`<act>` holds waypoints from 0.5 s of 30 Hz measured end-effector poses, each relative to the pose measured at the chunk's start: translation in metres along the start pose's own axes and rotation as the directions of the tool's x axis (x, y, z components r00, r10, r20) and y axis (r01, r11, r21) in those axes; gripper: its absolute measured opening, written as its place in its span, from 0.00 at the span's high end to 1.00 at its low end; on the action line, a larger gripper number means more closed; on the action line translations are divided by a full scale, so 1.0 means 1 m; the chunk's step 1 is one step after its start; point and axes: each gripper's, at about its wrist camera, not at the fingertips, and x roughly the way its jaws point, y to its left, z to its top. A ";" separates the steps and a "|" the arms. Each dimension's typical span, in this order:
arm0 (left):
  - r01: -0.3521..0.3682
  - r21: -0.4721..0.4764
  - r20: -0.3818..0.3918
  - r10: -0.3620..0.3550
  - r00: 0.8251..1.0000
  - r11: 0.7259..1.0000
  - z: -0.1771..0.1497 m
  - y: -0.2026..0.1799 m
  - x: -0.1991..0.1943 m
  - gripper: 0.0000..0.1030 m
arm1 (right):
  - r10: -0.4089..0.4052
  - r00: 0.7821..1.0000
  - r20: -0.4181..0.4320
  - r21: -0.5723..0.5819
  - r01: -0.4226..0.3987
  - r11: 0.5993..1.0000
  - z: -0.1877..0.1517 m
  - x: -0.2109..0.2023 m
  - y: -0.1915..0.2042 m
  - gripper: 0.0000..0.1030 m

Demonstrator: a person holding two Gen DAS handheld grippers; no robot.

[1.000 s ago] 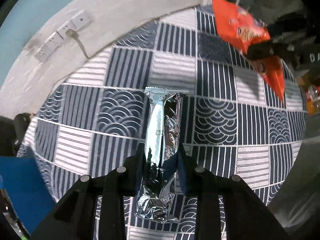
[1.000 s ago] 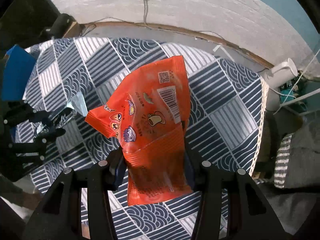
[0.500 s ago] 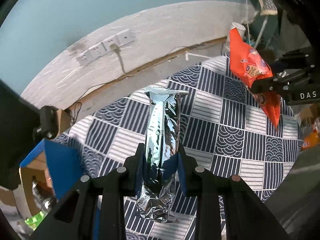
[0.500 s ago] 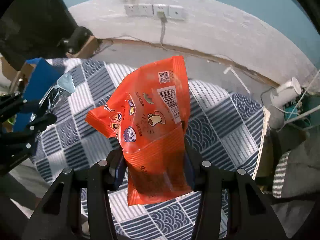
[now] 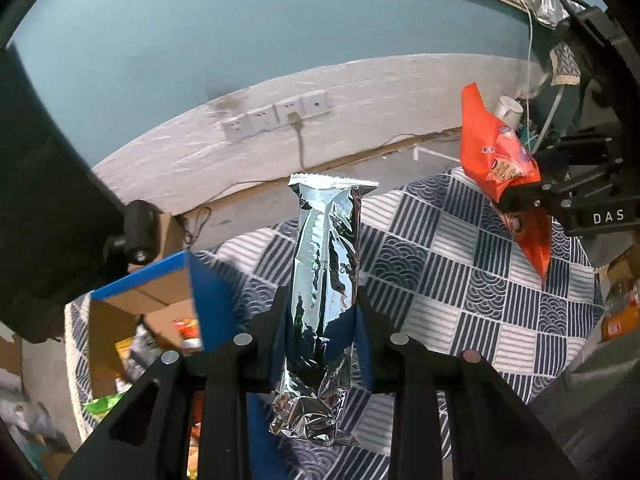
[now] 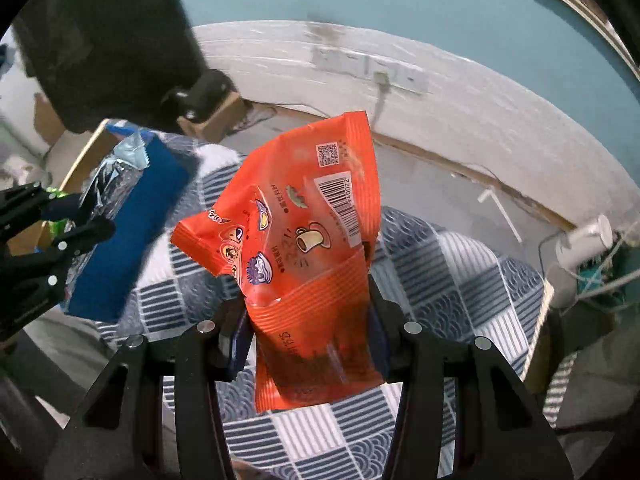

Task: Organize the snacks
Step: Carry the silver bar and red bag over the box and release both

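A long silver foil packet point(image 5: 324, 264) stands upright between the pads of my left gripper point(image 5: 320, 312), which is shut on its lower half. My right gripper point(image 6: 308, 308) is shut on the lower part of an orange snack bag point(image 6: 312, 240) with cartoon print and a barcode. Both packets hang in the air above the blue-and-white patterned tablecloth point(image 5: 460, 280). The left wrist view shows the right gripper point(image 5: 520, 200) and its orange bag point(image 5: 492, 152) at the right. In the right wrist view, the left gripper point(image 6: 76, 224) and silver packet point(image 6: 116, 172) are at the left.
An open cardboard box with blue flaps point(image 5: 208, 304) sits at the table's left edge, with several snack packets inside. A large black object point(image 5: 48, 200) looms above it. Wall sockets point(image 5: 276, 116) and a cable lie beyond the table. A white tube point(image 6: 588, 240) stands at the right.
Both grippers have risen with their packets still held, and both views now take in more wall. The blue-flapped box has come into view at the left.
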 end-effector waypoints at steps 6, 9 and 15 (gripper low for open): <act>-0.029 -0.033 0.013 0.029 0.999 0.999 -0.015 0.026 -0.017 0.71 | 0.043 0.999 0.001 -0.065 -0.043 0.997 0.015 0.002 0.041 0.54; -0.052 -0.037 0.021 0.052 0.998 0.998 -0.024 0.038 -0.024 0.71 | 0.063 0.998 -0.003 -0.094 -0.063 0.994 0.021 0.003 0.060 0.54; -0.054 -0.085 0.014 0.056 0.998 0.995 -0.040 0.064 -0.030 0.71 | 0.104 0.995 -0.013 -0.137 -0.105 0.985 0.038 0.010 0.096 0.54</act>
